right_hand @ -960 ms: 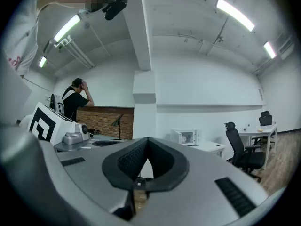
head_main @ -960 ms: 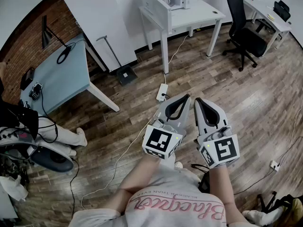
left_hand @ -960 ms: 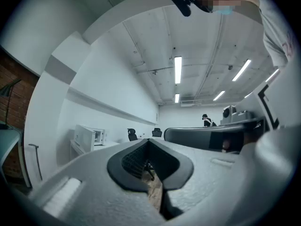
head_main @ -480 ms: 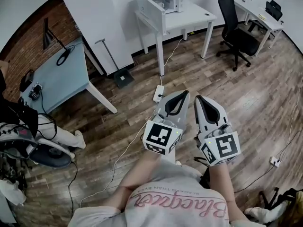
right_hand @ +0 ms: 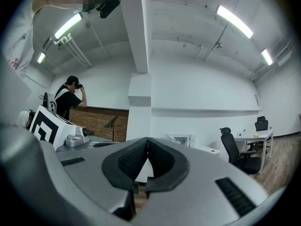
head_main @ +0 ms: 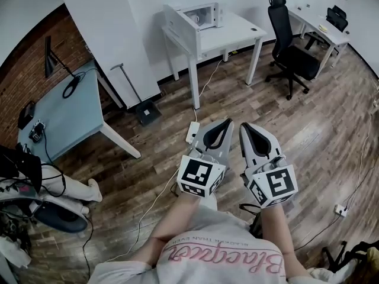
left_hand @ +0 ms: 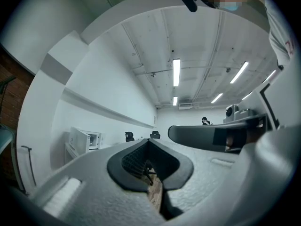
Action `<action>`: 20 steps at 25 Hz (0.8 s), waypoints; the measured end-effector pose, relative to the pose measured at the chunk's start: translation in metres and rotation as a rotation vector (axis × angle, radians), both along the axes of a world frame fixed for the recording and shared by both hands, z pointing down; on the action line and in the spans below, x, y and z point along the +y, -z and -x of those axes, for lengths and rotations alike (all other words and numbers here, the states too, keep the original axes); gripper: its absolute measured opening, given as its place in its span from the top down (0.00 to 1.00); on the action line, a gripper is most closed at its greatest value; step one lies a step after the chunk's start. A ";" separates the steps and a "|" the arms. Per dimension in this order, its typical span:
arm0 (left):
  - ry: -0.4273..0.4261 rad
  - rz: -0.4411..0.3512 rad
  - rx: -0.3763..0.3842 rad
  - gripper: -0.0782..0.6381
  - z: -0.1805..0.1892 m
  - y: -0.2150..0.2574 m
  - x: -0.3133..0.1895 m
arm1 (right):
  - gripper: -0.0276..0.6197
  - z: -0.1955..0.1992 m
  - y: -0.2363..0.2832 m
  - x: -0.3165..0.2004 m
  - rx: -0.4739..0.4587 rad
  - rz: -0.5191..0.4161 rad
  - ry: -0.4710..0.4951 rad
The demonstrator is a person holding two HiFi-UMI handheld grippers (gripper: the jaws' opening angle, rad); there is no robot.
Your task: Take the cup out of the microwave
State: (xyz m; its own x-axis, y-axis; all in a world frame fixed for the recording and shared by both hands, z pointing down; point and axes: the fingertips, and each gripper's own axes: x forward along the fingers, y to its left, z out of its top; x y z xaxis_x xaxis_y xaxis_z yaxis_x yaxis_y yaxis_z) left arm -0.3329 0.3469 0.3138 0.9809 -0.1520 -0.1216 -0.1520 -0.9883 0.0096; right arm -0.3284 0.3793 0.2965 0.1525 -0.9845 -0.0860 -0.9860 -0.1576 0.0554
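Close before the person's chest, the grey two-jaw left gripper (head_main: 225, 125) and right gripper (head_main: 246, 127) hovered side by side, each pinched together on nothing. Far across the brown wooden floor (head_main: 160, 141), the small white cup (head_main: 195, 18) sat inside the open-doored white microwave (head_main: 208, 7) on a white table (head_main: 237, 31).

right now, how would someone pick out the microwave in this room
Look to the white four-legged desk at the far side of the room, beside the black office chair. The white box-shaped microwave sits on its left end, the only thing there with a door hanging open.
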 end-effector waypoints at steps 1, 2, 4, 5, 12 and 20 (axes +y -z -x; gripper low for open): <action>0.000 0.002 -0.002 0.88 -0.008 -0.001 -0.007 | 0.94 -0.008 0.000 -0.006 -0.003 0.001 -0.003; -0.001 0.004 -0.003 0.88 -0.015 -0.002 -0.013 | 0.94 -0.016 0.000 -0.012 -0.004 0.001 -0.005; -0.003 0.005 -0.002 0.88 -0.031 -0.001 -0.025 | 0.94 -0.031 0.000 -0.023 -0.011 0.000 -0.007; -0.005 0.004 -0.001 0.88 -0.039 0.000 -0.031 | 0.94 -0.038 0.001 -0.029 -0.019 -0.002 -0.010; -0.010 -0.034 -0.025 0.88 -0.081 0.003 -0.075 | 0.94 -0.076 0.003 -0.079 -0.023 -0.007 0.017; -0.025 -0.015 -0.035 0.88 -0.102 0.002 -0.134 | 0.94 -0.092 0.004 -0.143 -0.035 0.000 0.022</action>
